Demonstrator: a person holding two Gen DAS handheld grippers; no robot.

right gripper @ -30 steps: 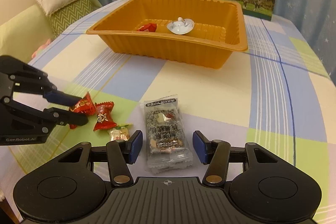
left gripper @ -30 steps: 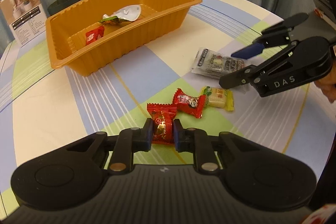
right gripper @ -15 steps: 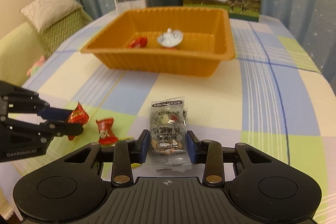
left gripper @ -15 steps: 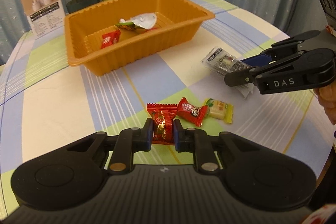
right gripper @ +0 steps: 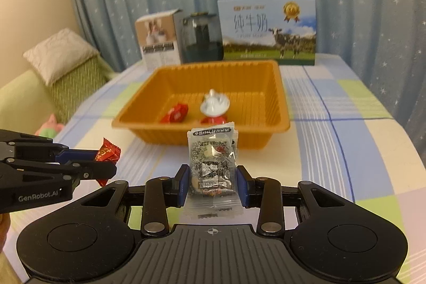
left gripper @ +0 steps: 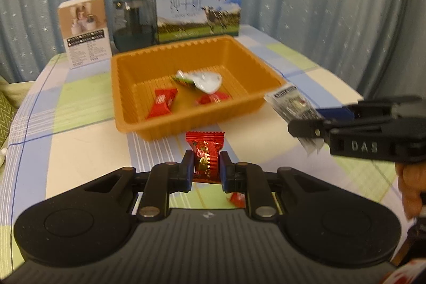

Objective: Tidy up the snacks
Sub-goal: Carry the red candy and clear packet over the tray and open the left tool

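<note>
You had open tablecloth (right gripper: 332,151) ahead, up to the orange tray (right gripper: 279,128); behind its far rim the milk carton (right gripper: 266,31), dark jar (right gripper: 201,39) and small box (right gripper: 159,41) blocked passage

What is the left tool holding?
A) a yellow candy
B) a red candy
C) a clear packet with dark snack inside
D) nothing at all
B: the left tool is pinched shut on a red candy, while the clear packet sits in the right tool.
</note>
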